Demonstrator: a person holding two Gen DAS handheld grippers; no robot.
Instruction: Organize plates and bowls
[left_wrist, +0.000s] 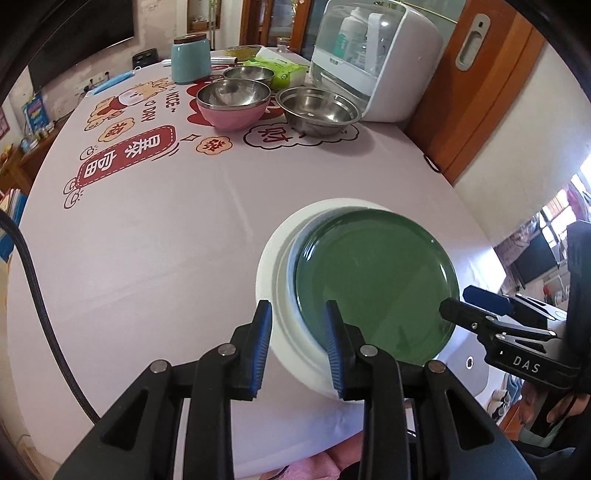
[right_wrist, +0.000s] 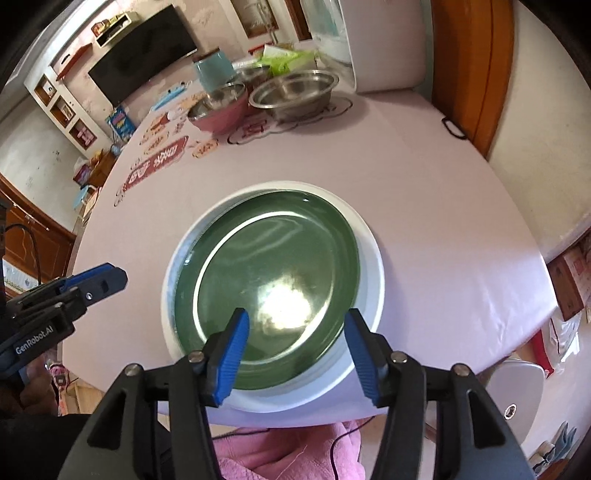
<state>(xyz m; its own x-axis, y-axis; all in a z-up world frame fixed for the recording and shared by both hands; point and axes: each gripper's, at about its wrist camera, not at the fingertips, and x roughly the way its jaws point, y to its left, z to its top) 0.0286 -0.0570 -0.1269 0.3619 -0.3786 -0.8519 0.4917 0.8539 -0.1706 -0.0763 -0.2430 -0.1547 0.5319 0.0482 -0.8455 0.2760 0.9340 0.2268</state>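
Green plate (right_wrist: 273, 280) sits nested in a white plate (right_wrist: 373, 273) at the near edge of the table (left_wrist: 166, 240), which has a pale cloth with red cartoon print. Left gripper (left_wrist: 297, 350) hangs over the near left rim of the stack, fingers slightly apart with nothing pinched, white rim visible through the gap. Right gripper (right_wrist: 295, 354) is over the near side of the green plate, fingers spread wide and holding nothing; in the left wrist view it (left_wrist: 452, 308) shows at the plate's right edge. At the far end: pink bowl (left_wrist: 234, 105) with steel lining, steel bowl (left_wrist: 317, 110) just right of it, another steel bowl (left_wrist: 248, 75) behind, teal canister (left_wrist: 190, 59), green tissue pack (left_wrist: 284, 72), white appliance (left_wrist: 373, 62) with clear dome
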